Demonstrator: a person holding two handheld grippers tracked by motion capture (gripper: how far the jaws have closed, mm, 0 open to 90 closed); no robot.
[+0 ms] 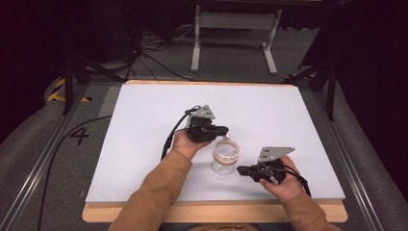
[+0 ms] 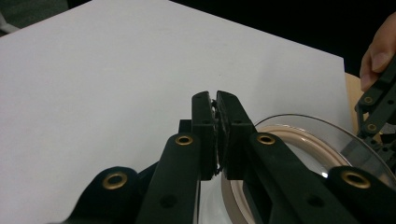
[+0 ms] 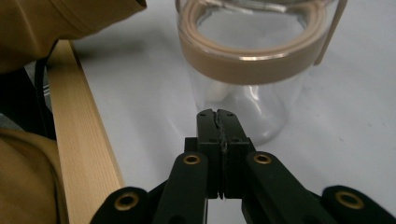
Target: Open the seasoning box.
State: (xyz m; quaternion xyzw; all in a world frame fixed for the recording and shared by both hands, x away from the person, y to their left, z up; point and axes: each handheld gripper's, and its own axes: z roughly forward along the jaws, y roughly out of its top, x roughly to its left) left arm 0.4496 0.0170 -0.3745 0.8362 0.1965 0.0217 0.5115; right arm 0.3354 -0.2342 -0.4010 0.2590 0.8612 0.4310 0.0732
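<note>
Two grippers flank one glass jar (image 1: 224,156), which stands upright on the white table (image 1: 144,144) near the front edge, its tan-ringed mouth open to the ceiling. The left gripper (image 1: 224,129) sits just beyond the jar's far-left rim, jaws pressed together with nothing between them, as its own view shows (image 2: 216,100). The right gripper (image 1: 239,169) points at the jar's near-right side, jaws also pressed together and empty, tips close to the glass wall (image 3: 217,114). Tan sleeves (image 1: 154,192) reach in from below.
</note>
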